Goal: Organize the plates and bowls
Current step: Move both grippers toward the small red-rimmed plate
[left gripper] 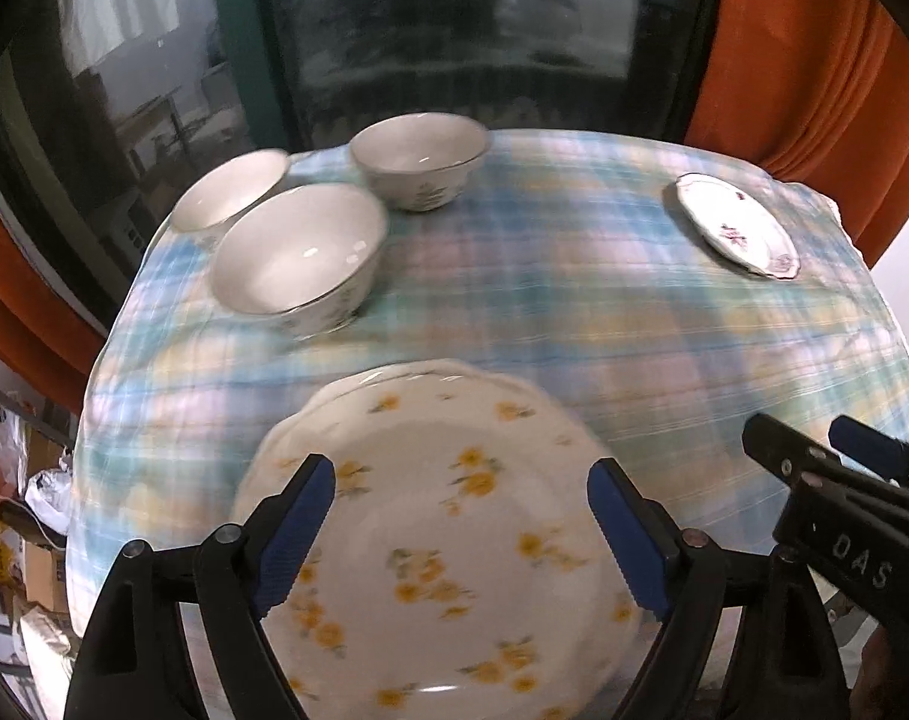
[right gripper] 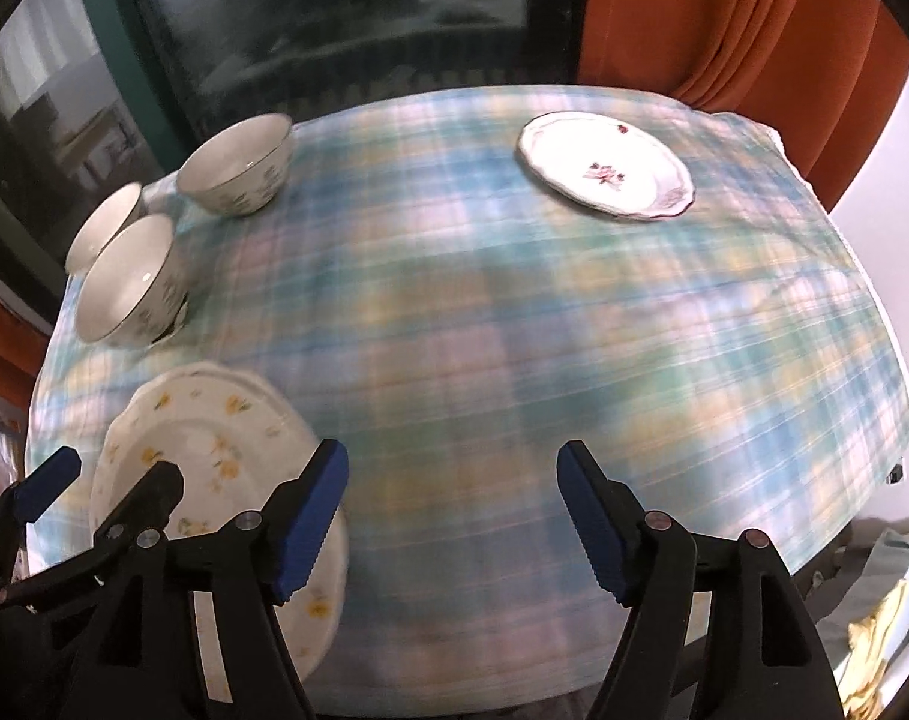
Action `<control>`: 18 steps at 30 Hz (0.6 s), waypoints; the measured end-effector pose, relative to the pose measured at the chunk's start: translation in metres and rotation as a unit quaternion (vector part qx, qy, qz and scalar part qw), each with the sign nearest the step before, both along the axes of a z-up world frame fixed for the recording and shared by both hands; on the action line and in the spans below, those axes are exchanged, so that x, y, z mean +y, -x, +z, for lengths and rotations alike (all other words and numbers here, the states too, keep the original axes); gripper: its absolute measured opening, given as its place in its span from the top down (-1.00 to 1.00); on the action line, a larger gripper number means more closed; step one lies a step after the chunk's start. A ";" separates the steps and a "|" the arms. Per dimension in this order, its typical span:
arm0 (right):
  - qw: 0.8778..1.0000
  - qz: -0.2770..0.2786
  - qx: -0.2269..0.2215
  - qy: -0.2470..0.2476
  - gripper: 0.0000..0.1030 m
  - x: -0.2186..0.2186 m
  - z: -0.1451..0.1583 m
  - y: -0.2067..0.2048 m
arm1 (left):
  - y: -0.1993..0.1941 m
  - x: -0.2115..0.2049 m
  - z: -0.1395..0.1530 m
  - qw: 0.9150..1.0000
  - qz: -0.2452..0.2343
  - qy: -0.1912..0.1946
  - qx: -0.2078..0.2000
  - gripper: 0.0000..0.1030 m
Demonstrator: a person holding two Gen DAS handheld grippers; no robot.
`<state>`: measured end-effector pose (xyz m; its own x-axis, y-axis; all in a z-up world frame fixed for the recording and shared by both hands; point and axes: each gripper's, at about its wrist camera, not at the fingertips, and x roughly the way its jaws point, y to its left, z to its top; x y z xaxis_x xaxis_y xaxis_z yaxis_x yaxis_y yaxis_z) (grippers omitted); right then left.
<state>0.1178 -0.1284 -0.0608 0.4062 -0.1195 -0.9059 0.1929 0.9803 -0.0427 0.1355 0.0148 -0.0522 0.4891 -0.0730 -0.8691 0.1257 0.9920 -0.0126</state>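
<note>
A white plate with yellow flowers (left gripper: 454,540) lies at the near left of the plaid-clothed table (left gripper: 544,300). My left gripper (left gripper: 460,471) hovers over it, open, with the blue pads clear of its rim. Three white bowls (left gripper: 301,258) (left gripper: 232,189) (left gripper: 421,156) stand close together at the far left. A smaller plate with pink flowers (left gripper: 736,225) lies at the far right. My right gripper (right gripper: 452,450) is open above bare cloth, just right of the yellow-flowered plate (right gripper: 214,450), with nothing between its fingers. The bowls (right gripper: 130,288) and the pink-flowered plate (right gripper: 604,165) also show in the right wrist view.
Orange curtains (right gripper: 724,18) and a dark glass pane (left gripper: 454,30) stand behind the table. Bags and boxes (left gripper: 16,480) lie on the floor at the left, and cloths (right gripper: 874,630) at the lower right. The table's middle (right gripper: 484,300) is bare cloth.
</note>
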 end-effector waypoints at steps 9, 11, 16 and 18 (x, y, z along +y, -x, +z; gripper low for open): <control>0.999 0.025 -0.019 -0.011 -0.46 -0.074 0.012 -0.017 | -0.018 -0.069 0.010 1.000 0.030 0.002 0.001 -0.77; 0.999 0.032 -0.029 -0.016 -0.46 -0.092 0.015 -0.022 | -0.022 -0.082 0.013 0.999 0.037 0.001 -0.001 -0.78; 0.998 0.048 -0.041 -0.029 -0.46 -0.131 0.019 -0.036 | -0.034 -0.119 0.016 0.998 0.059 0.002 -0.002 -0.81; 0.997 0.054 -0.045 -0.029 -0.46 -0.149 0.022 -0.044 | -0.040 -0.135 0.016 0.998 0.063 0.002 -0.003 -0.82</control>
